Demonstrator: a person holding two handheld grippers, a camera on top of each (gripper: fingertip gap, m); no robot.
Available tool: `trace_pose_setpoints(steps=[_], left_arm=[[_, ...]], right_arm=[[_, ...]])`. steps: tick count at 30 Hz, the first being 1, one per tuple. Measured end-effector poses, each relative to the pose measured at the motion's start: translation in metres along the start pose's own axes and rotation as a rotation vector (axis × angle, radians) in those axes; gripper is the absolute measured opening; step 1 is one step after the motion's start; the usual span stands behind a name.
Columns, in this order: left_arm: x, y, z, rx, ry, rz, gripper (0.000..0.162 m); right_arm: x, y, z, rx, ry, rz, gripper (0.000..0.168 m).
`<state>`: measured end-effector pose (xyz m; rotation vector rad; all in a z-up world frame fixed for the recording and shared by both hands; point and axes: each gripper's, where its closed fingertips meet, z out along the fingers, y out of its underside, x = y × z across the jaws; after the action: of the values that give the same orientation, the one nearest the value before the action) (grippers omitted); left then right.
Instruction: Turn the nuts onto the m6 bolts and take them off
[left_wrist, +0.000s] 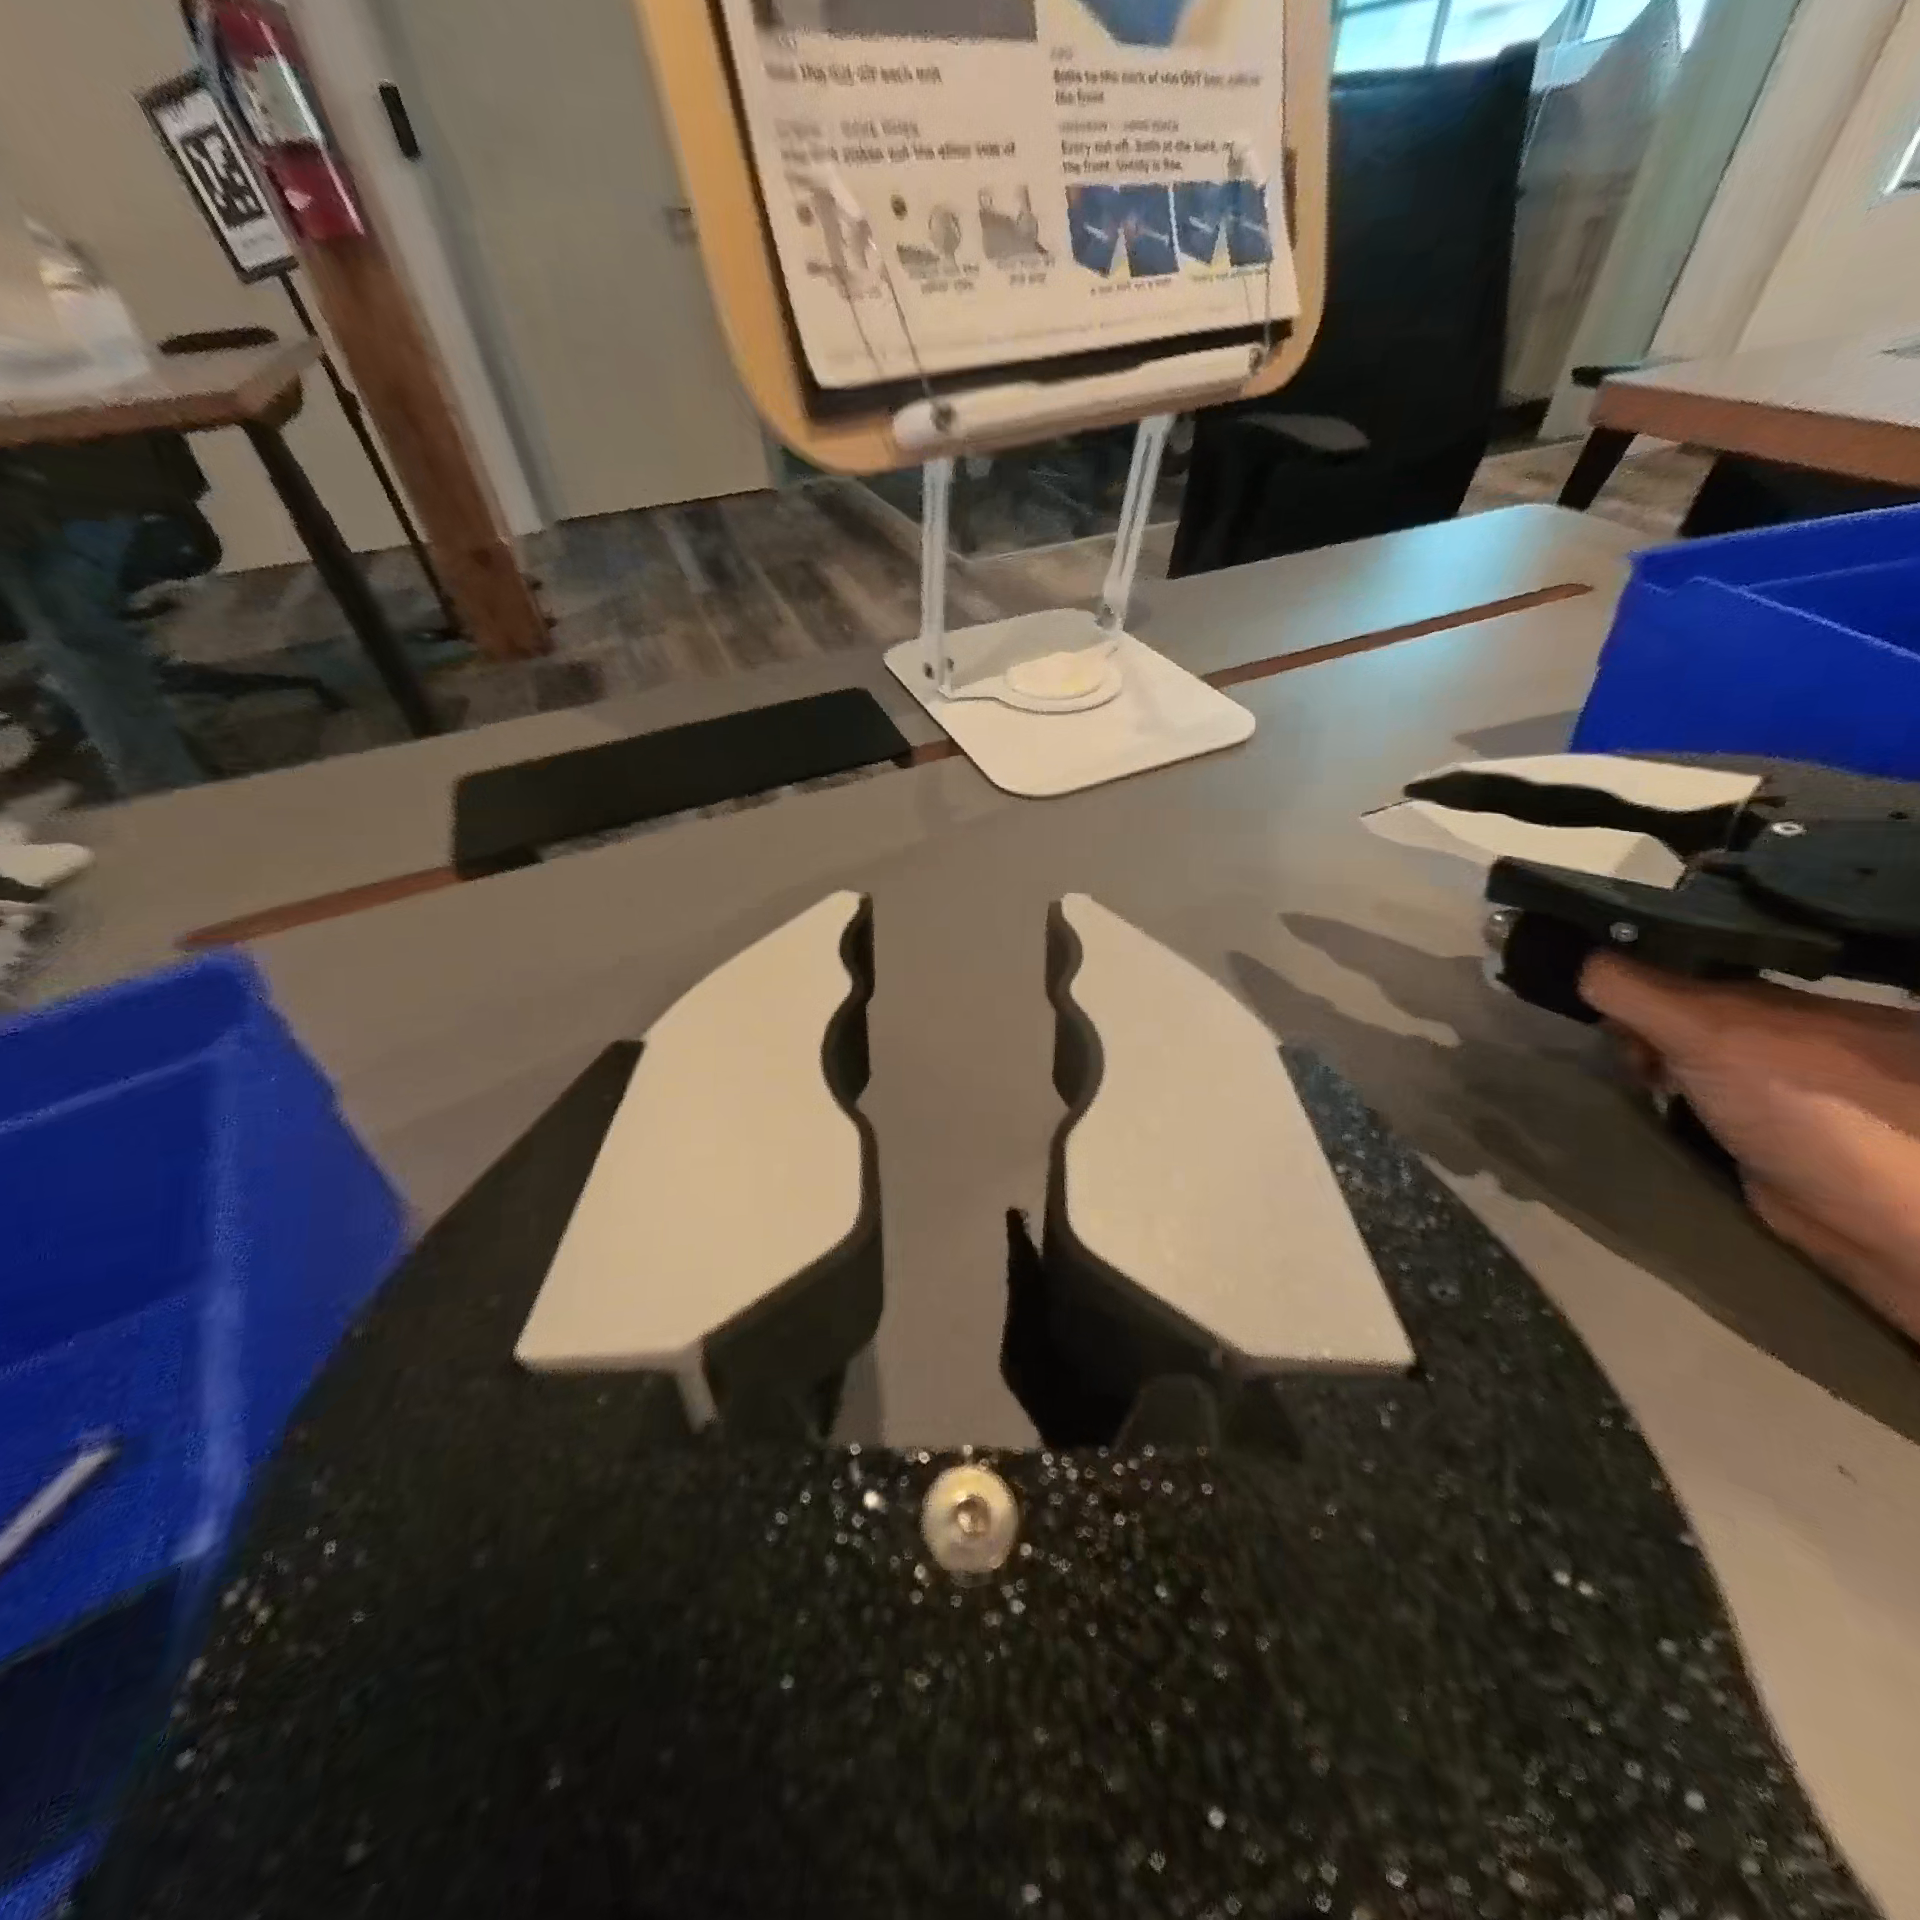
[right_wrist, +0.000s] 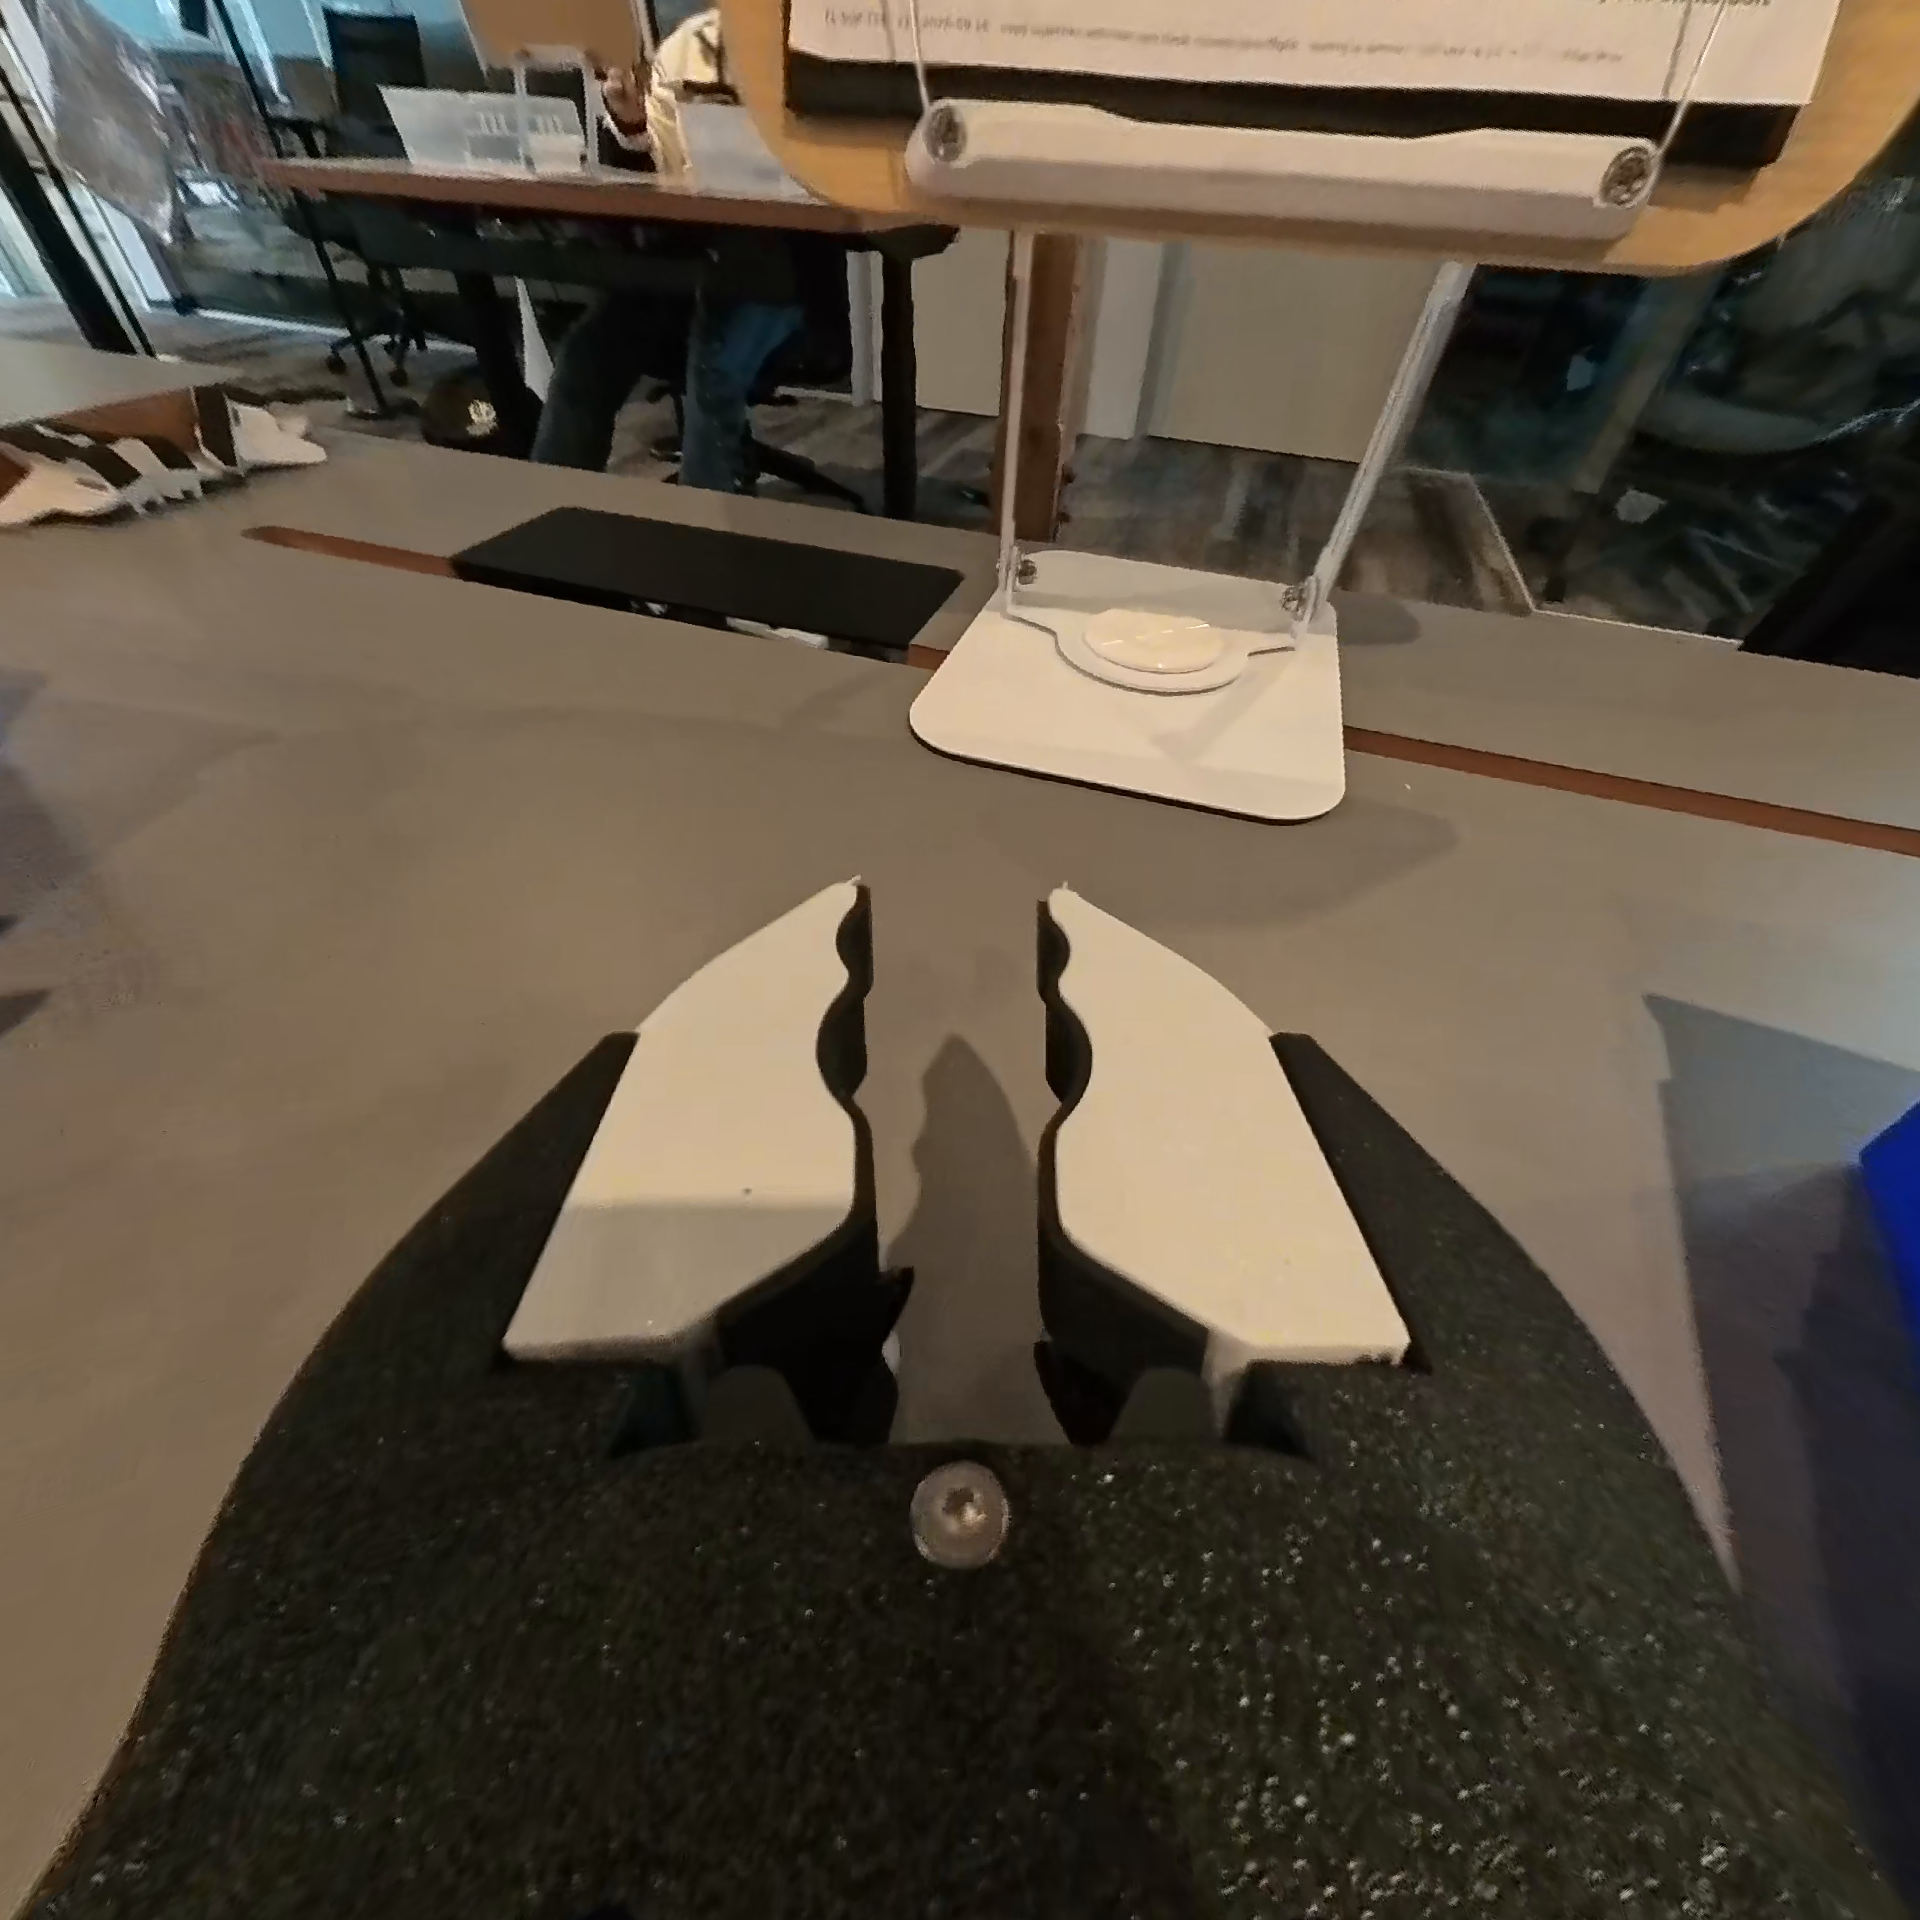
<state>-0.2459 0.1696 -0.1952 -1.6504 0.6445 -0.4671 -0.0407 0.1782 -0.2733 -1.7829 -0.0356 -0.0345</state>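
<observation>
My left gripper (left_wrist: 958, 914) is open and empty, held just above the grey table (left_wrist: 1039, 862). My right gripper (right_wrist: 951, 899) is open and empty above the same table (right_wrist: 468, 831). It also shows at the right edge of the left wrist view (left_wrist: 1403, 810), held by a hand (left_wrist: 1787, 1122). No nut or bolt is clearly visible in either view. A blue bin (left_wrist: 135, 1247) sits close at the left of my left gripper, with a thin pale item (left_wrist: 52, 1496) inside that is too blurred to name. A second blue bin (left_wrist: 1766, 644) stands behind the right gripper.
A white stand (left_wrist: 1070, 717) holding an instruction board (left_wrist: 997, 208) rises at the table's far middle; it also shows in the right wrist view (right_wrist: 1143, 727). A black pad (left_wrist: 675, 769) lies left of it. Spare gripper fingers (right_wrist: 156, 468) lie at the far left. A blue bin corner (right_wrist: 1886, 1174) is at the right. There is about 20 cm between the tips of the two grippers.
</observation>
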Motion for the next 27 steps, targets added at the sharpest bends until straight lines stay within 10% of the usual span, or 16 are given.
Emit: trace_pose_setpoints(steps=[6, 17, 27], left_arm=[[-0.101, -0.030, -0.047, -0.107, -0.142, 0.058, 0.039], [-0.220, 0.124, -0.038, -0.944, 0.018, -0.001, 0.032], [-0.232, 0.163, -0.039, -1.244, 0.101, 0.097, 0.032]], right_arm=[[-0.001, -0.002, -0.002, 0.020, -0.030, 0.030, 0.030], [-0.003, -0.002, -0.002, 0.022, -0.044, 0.021, 0.028], [-0.005, -0.002, 0.000, 0.019, -0.054, 0.014, 0.025]])
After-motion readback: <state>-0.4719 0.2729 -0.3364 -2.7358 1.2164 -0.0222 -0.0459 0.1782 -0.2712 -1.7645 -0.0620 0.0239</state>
